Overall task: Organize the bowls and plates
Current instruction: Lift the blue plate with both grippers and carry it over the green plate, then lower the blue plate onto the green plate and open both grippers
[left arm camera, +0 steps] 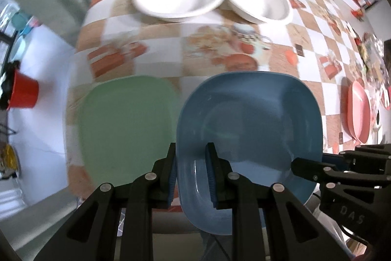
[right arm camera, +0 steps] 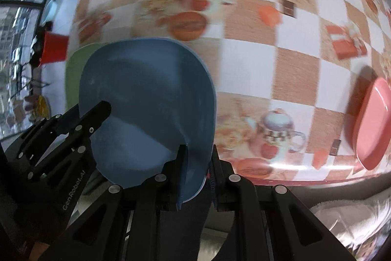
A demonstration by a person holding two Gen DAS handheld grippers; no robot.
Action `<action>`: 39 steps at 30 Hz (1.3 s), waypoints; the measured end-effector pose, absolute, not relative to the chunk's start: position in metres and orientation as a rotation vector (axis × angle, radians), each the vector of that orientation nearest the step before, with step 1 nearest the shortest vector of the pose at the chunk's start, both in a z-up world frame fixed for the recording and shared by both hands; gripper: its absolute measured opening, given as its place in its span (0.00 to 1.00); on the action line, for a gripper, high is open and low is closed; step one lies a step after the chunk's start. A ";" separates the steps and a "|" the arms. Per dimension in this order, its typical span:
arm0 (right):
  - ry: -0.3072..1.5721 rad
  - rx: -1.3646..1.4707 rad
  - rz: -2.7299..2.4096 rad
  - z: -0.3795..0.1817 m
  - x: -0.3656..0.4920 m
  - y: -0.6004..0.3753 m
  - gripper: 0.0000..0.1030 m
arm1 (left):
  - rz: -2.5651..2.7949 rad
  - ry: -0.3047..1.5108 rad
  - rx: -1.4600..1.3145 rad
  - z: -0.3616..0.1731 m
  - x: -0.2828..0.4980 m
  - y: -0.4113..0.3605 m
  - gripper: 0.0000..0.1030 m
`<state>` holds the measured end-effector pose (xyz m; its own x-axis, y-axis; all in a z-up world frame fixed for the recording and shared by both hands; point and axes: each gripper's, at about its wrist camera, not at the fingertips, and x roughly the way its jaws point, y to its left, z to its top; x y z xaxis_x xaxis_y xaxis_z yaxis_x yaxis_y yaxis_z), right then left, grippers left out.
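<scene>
Checkered tablecloth [left arm camera: 305, 60] is blurred; at 6 o'clock, blue plate [left arm camera: 249, 119] is clamped by left gripper [left arm camera: 191, 175] and right gripper [right arm camera: 198, 175], near edge hidden.

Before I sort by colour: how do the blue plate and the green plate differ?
The blue plate is clamped at its rim by both hand-held grippers, left and right; the green plate lies untouched on the checked tablecloth. The blue one partly hides the green one in the right wrist view. Both are squarish with rounded corners.
</scene>
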<state>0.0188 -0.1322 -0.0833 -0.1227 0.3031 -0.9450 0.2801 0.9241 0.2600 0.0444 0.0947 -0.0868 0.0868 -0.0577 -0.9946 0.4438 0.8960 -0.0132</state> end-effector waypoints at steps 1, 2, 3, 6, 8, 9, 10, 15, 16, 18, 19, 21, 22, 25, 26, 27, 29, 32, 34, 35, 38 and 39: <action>1.713 0.429 0.042 -0.081 0.023 -0.124 0.19 | -0.365 1.439 0.319 -0.083 0.046 0.107 0.23; 1.713 0.413 0.060 -0.074 0.025 -0.112 0.19 | -0.351 1.436 0.313 -0.078 0.043 0.110 0.23; 1.714 0.395 0.078 -0.072 0.028 -0.104 0.19 | -0.340 1.436 0.311 -0.075 0.044 0.111 0.23; 1.718 0.358 0.128 -0.067 0.039 -0.075 0.19 | -0.298 1.435 0.303 -0.072 0.050 0.138 0.23; 1.719 0.350 0.151 -0.070 0.047 -0.065 0.19 | -0.272 1.434 0.293 -0.070 0.055 0.151 0.23; 1.719 0.347 0.160 -0.070 0.050 -0.059 0.19 | -0.257 1.434 0.287 -0.069 0.058 0.158 0.23; 1.718 0.345 0.167 -0.072 0.052 -0.054 0.19 | -0.245 1.434 0.284 -0.069 0.061 0.165 0.23; 1.734 0.363 0.177 -0.088 0.064 -0.036 0.19 | -0.217 1.440 0.288 -0.072 0.071 0.185 0.23; 1.738 0.367 0.179 -0.090 0.066 -0.034 0.19 | -0.213 1.440 0.292 -0.074 0.072 0.186 0.23; 1.743 0.369 0.176 -0.092 0.069 -0.031 0.19 | -0.206 1.435 0.301 -0.077 0.075 0.188 0.23; 1.746 0.368 0.175 -0.094 0.071 -0.029 0.19 | -0.202 1.435 0.306 -0.078 0.077 0.189 0.23; 1.749 0.366 0.168 -0.102 0.079 -0.019 0.19 | -0.197 1.435 0.311 -0.082 0.079 0.190 0.23; 1.750 0.366 0.165 -0.104 0.082 -0.017 0.19 | -0.195 1.436 0.314 -0.084 0.080 0.190 0.23; 1.750 0.366 0.158 -0.109 0.092 -0.003 0.19 | -0.188 1.440 0.317 -0.088 0.085 0.192 0.23; 1.752 0.366 0.155 -0.111 0.095 -0.002 0.19 | -0.187 1.442 0.316 -0.090 0.086 0.193 0.23; 1.754 0.366 0.153 -0.113 0.099 0.001 0.19 | -0.185 1.444 0.313 -0.091 0.088 0.194 0.23; 1.757 0.365 0.153 -0.115 0.102 0.002 0.19 | -0.183 1.443 0.312 -0.094 0.090 0.194 0.23; 1.757 0.377 0.166 -0.119 0.106 0.004 0.19 | -0.179 1.426 0.313 -0.093 0.092 0.193 0.29; 1.756 0.395 0.173 -0.120 0.108 0.004 0.20 | -0.197 1.420 0.296 -0.093 0.091 0.191 0.49; 1.756 0.390 0.168 -0.121 0.107 0.002 0.25 | -0.195 1.416 0.300 -0.092 0.090 0.189 0.56; 1.737 0.388 0.130 -0.118 0.105 -0.009 0.63 | -0.163 1.360 0.317 -0.087 0.087 0.189 0.70; 1.734 0.402 0.124 -0.117 0.104 -0.014 0.70 | -0.162 1.349 0.300 -0.085 0.087 0.191 0.79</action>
<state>0.1042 -0.0141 -0.1173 -0.1501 0.3335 -0.9307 0.1972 0.9326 0.3024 0.0866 0.1905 -0.0848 0.2164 0.0570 -0.9746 0.2862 0.9507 0.1192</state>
